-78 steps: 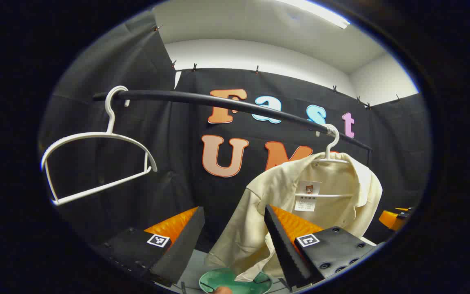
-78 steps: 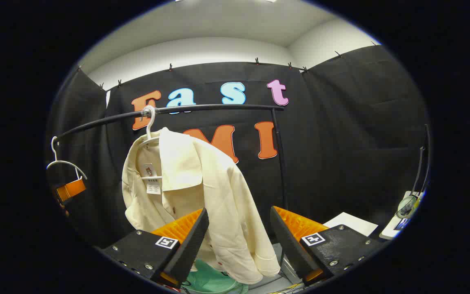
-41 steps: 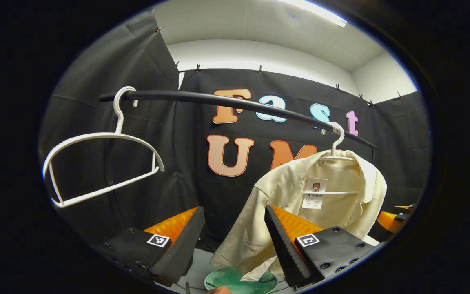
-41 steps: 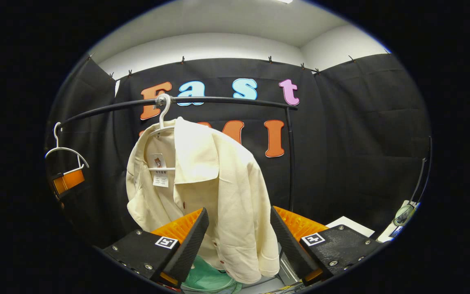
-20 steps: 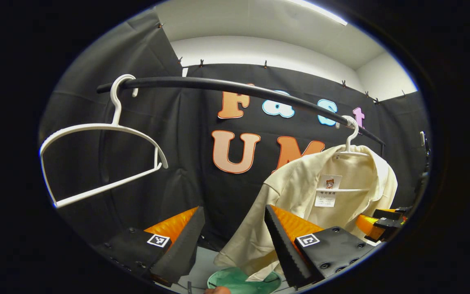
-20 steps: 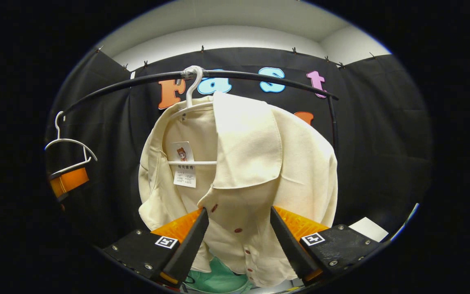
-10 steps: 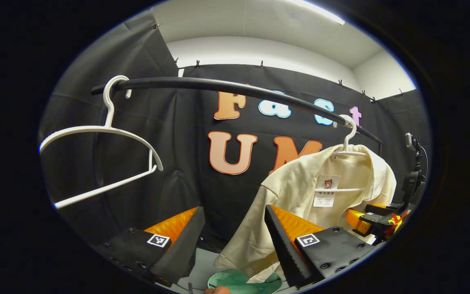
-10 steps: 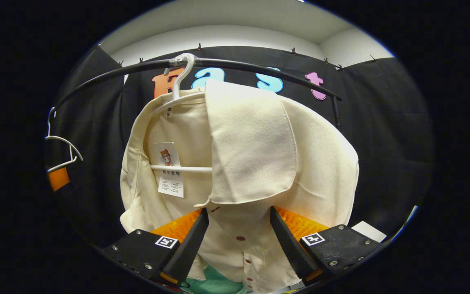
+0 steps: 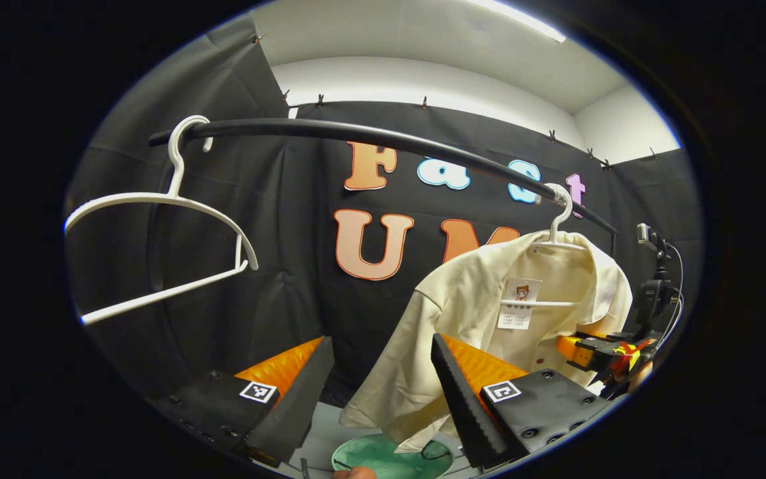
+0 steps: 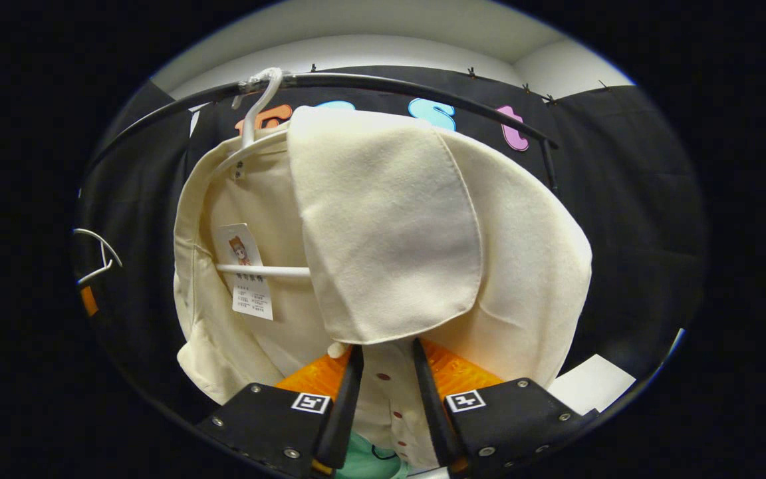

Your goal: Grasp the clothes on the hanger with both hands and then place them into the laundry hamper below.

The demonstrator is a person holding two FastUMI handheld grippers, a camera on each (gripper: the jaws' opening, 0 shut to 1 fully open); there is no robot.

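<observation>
A cream shirt [image 9: 489, 313] hangs on a white hanger [image 9: 559, 213] at the right end of the black rail [image 9: 356, 136]. My left gripper [image 9: 381, 339] is open, its right finger in front of the shirt's left sleeve, nothing between the jaws. In the right gripper view the shirt [image 10: 389, 233] looms close. My right gripper [image 10: 386, 346] has its jaws narrowed, tips under the collar flap, the button placket showing through the gap. The left gripper view shows that gripper [image 9: 586, 349] at the shirt's front. The green hamper [image 9: 383, 459] sits below the shirt.
An empty white hanger [image 9: 157, 199] hangs at the rail's left end. The upright post [image 10: 548, 169] holds the rail's right end. A white sheet [image 10: 589, 382] lies low on the right. The hamper [image 10: 363, 462] peeks out between my right gripper's bases.
My right gripper has moved up to the shirt and its jaws have narrowed around the placket. The left gripper has barely shifted and stays open.
</observation>
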